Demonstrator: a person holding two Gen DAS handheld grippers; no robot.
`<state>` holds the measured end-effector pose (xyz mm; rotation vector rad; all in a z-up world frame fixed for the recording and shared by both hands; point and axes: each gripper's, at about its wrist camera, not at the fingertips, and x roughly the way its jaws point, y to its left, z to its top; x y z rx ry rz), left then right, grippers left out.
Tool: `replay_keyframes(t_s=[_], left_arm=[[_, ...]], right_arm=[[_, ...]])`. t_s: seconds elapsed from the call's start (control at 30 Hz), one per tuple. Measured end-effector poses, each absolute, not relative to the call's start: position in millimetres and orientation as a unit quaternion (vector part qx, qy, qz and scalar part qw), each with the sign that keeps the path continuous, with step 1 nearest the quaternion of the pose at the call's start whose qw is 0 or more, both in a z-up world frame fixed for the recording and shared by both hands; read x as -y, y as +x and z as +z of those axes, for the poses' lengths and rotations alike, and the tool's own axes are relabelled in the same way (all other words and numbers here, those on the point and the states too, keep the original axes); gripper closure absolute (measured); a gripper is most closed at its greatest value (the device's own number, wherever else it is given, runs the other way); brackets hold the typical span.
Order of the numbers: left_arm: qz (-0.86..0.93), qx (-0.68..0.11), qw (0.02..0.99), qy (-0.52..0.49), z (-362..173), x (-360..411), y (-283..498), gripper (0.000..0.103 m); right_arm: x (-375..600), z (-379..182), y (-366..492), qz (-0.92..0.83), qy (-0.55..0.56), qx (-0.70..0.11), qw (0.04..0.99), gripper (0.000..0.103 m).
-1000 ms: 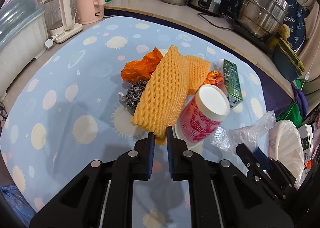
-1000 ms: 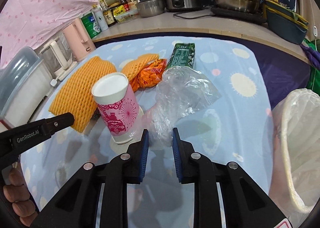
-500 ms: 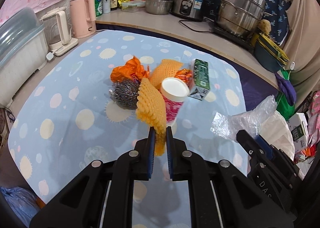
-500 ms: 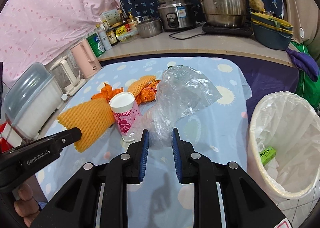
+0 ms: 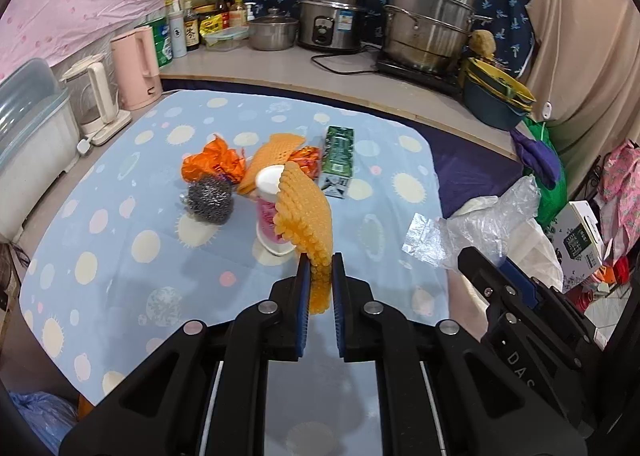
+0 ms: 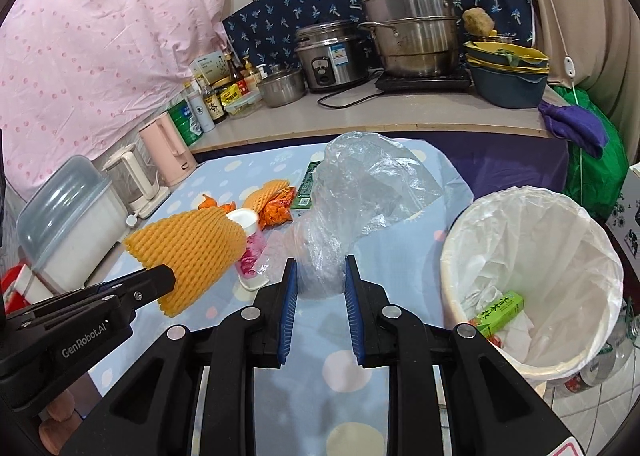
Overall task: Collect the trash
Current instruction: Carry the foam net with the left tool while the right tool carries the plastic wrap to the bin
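My left gripper [image 5: 320,268] is shut on an orange foam fruit net [image 5: 306,212], lifted above the table; the right wrist view shows the same foam net [image 6: 192,244] at the left gripper's tip [image 6: 166,276]. My right gripper [image 6: 318,272] is shut on a crumpled clear plastic bag [image 6: 360,192], held up beside a white-lined trash bin [image 6: 532,284]. The bag [image 5: 480,220] also shows in the left wrist view. Left on the table are a pink paper cup [image 5: 270,212], a steel scourer [image 5: 210,200], an orange wrapper [image 5: 212,164], a second foam net [image 5: 276,152] and a green carton [image 5: 338,156].
The table wears a blue dotted cloth [image 5: 120,216]. Kettles [image 5: 136,68] and a plastic box [image 5: 28,136] line its left side. Pots, a rice cooker [image 5: 332,22] and bottles stand on the counter behind. The bin holds a green box [image 6: 500,312] and tissue.
Both grippers have pulled back and risen from the trash pile, carrying the foam net and the plastic bag. The bin has come into full view at the right.
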<state>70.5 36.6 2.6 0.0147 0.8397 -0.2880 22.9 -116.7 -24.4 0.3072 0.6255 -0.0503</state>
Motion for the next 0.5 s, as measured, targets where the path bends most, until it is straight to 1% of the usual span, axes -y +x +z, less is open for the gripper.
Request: replay_keyframes(t_s=[0.5], left_arm=[[-0.195,-0.386,0.901,0.046,18,29,42,0.093]], right_arm=[[171,-17,-13,-0.069,0.181,-0.279,0.941,0.081]])
